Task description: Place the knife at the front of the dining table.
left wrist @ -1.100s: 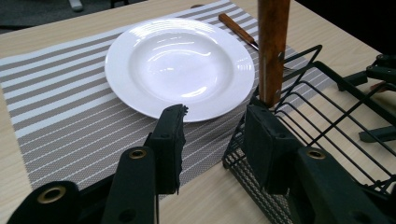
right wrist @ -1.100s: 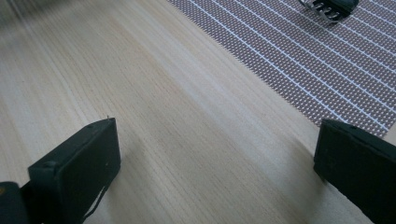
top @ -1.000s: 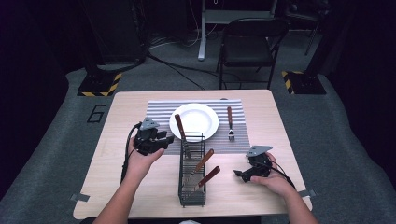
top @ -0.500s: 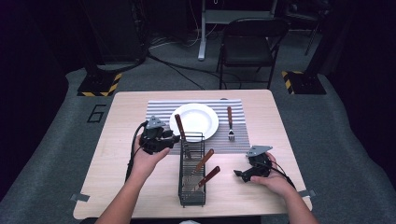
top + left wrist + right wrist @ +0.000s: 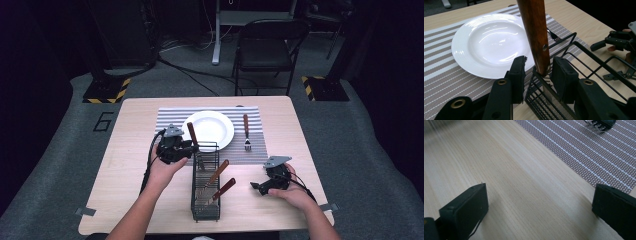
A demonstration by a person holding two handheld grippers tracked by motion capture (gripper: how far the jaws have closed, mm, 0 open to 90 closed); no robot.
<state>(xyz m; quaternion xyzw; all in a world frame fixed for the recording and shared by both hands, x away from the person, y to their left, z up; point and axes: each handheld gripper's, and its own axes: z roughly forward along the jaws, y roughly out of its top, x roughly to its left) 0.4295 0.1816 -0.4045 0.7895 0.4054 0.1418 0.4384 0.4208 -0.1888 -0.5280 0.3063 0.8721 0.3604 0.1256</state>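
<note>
Now the left hand-held gripper (image 5: 537,72) has been closing around the wooden handle (image 5: 535,35) — one pad short; right hand-held gripper (image 5: 540,202) wide open.

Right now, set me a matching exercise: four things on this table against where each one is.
Things:
1. plate
2. fork
3. rack
4. upright handle

Places:
A. between the left gripper's jaws
B. on the mat, right of the plate
C. on bare wood between the two hands
D. middle of the striped mat

Pairs: 1-D, 2-B, 3-C, 4-A
</note>
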